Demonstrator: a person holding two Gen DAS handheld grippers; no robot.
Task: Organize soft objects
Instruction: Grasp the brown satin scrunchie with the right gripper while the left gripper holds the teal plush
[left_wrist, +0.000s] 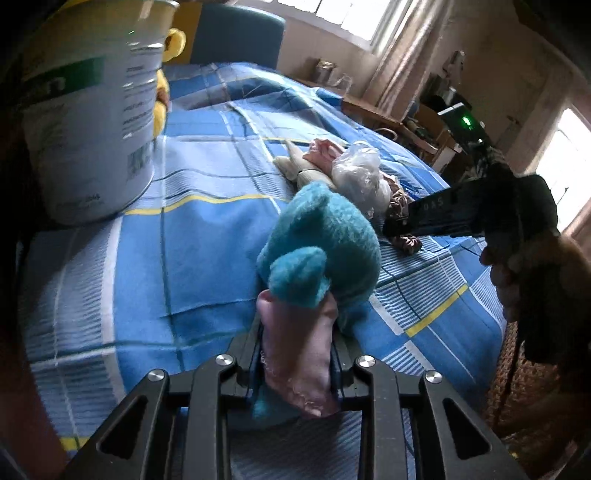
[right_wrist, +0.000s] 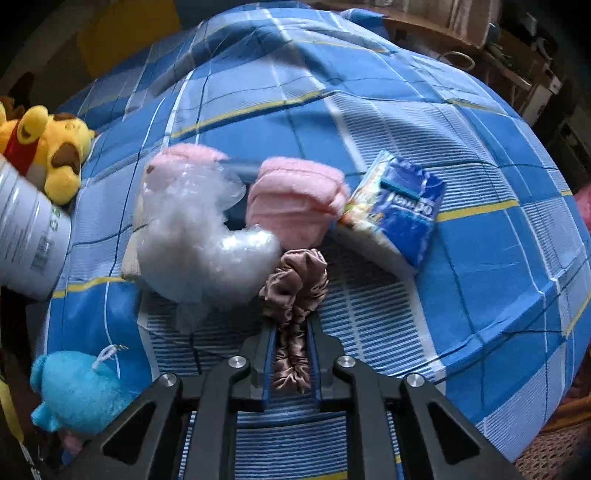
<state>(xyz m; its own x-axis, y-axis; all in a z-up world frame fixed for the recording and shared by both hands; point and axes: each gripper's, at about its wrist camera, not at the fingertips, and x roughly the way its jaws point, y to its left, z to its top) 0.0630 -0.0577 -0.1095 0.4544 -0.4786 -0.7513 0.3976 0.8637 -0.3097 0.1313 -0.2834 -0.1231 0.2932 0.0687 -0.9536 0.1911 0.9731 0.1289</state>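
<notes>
My left gripper (left_wrist: 297, 332) is shut on a teal and pink plush toy (left_wrist: 317, 251) and holds it over the blue checked bedspread (left_wrist: 192, 266); the toy also shows in the right wrist view (right_wrist: 74, 391). My right gripper (right_wrist: 291, 332) is shut on a brown satin scrunchie (right_wrist: 293, 291), and it appears in the left wrist view (left_wrist: 402, 218) at the right. A clear plastic bag (right_wrist: 199, 240) lies over a cream and pink doll (right_wrist: 181, 158). A folded pink plush cloth (right_wrist: 291, 199) and a blue tissue pack (right_wrist: 402, 206) lie beyond.
A white bucket (left_wrist: 88, 110) stands on the bed at the left, also seen in the right wrist view (right_wrist: 29, 236). A yellow plush bear (right_wrist: 51, 147) lies behind it. A wooden desk (left_wrist: 399, 122) with clutter and a window stand past the bed.
</notes>
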